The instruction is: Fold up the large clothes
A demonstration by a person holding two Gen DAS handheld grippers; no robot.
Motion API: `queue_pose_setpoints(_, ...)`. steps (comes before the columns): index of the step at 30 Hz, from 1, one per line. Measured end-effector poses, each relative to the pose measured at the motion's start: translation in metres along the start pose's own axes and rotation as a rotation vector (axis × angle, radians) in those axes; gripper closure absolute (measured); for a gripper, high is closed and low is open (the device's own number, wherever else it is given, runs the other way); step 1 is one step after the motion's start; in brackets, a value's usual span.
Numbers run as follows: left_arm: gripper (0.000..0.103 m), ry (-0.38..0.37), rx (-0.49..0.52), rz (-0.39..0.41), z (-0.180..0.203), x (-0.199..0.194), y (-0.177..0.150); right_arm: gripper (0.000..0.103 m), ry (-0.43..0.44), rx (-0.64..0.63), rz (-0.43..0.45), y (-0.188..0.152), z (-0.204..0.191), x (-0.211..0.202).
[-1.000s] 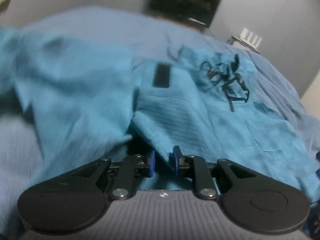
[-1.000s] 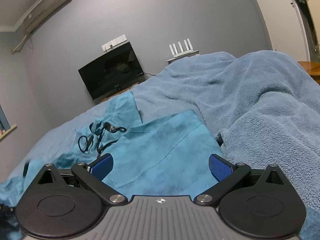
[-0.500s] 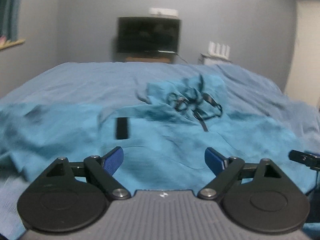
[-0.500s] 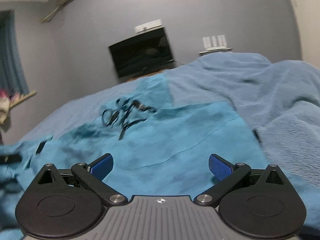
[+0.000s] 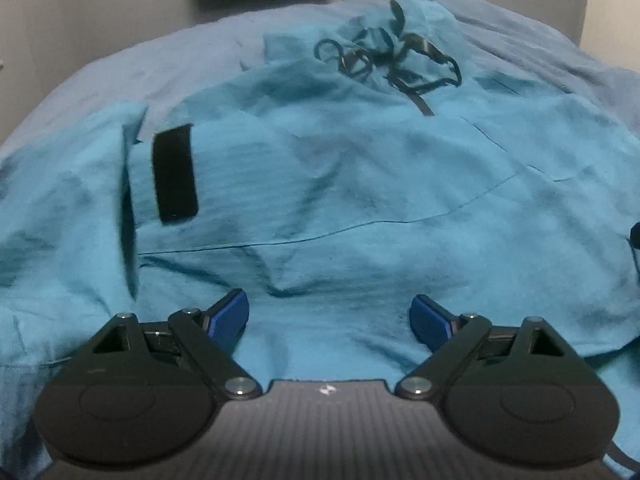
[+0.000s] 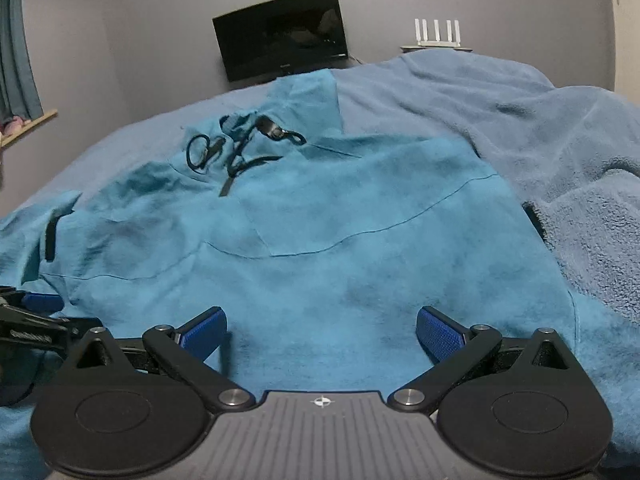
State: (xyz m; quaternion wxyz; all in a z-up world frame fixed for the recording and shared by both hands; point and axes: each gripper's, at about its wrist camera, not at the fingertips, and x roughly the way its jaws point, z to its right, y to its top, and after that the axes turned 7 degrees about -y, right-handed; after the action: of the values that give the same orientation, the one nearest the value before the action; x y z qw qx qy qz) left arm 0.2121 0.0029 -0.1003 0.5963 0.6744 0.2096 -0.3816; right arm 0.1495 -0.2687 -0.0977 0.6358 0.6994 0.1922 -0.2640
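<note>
Jacket (image 5: pixel 360 184) is seen spread on bed (image 6: pixel 460 92), one sleeve laid in; both hand-held grippers, L (image 5: pixel 330 316) & R (image 6: pixel 322 330), are held open w/ nothing gripped; most folds left.

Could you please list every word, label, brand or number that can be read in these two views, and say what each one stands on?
No text can be read.
Television: a small mark on its lower edge, too small to read.
Left gripper: pale lettering on its black arm, too blurred to read.
Right gripper: only a round crosshair sign on its body, no letters.
</note>
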Motion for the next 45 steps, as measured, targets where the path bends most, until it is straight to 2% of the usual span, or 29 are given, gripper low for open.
queue_pose_setpoints(3,0.013,0.025,0.017,0.012,0.003,-0.004,-0.002,0.000,-0.019,-0.028,-0.003,0.000,-0.004,0.002)
queue_pose_setpoints(5,0.013,0.036,0.010,0.048,0.002,-0.013,-0.004,0.000,-0.016,-0.025,0.003,0.001,-0.004,0.001)
queue_pose_setpoints(9,0.012,-0.012,-0.065,0.195,-0.009,-0.062,-0.003,0.000,-0.002,0.012,0.058,0.003,0.001,-0.008)
queue_pose_setpoints(11,0.010,0.001,-0.096,0.265,-0.019,-0.090,0.000,0.000,0.011,0.033,0.086,0.004,0.003,-0.014)
queue_pose_setpoints(15,0.005,0.029,-0.241,0.379,-0.069,-0.144,0.006,0.000,0.039,0.071,0.112,0.007,0.006,-0.018)
queue_pose_setpoints(19,0.005,0.088,-0.423,0.431,-0.138,-0.184,0.000,0.000,0.027,0.062,0.104,0.007,0.002,-0.017)
queue_pose_setpoints(22,0.005,0.203,-0.502,0.433,-0.182,-0.204,-0.010,0.000,0.016,0.063,0.098,0.006,0.002,-0.016)
queue_pose_setpoints(27,0.005,0.328,-0.631,0.411,-0.241,-0.217,-0.040,0.000,0.009,0.062,0.096,0.006,0.001,-0.015)
queue_pose_setpoints(33,0.005,0.339,-0.799,0.394,-0.299,-0.216,-0.066,0.000,0.005,0.054,0.088,0.005,0.001,-0.013)
queue_pose_setpoints(37,0.005,0.342,-0.889,0.406,-0.322,-0.211,-0.075,0.000,0.001,0.053,0.082,0.005,-0.001,-0.012)
queue_pose_setpoints(42,0.005,0.275,-0.931,0.439,-0.338,-0.202,-0.059,0.000,-0.005,0.049,0.071,0.005,-0.001,-0.009)
queue_pose_setpoints(45,0.005,0.282,-0.921,0.429,-0.341,-0.196,-0.053,0.000,-0.009,0.042,0.061,0.005,-0.002,-0.007)
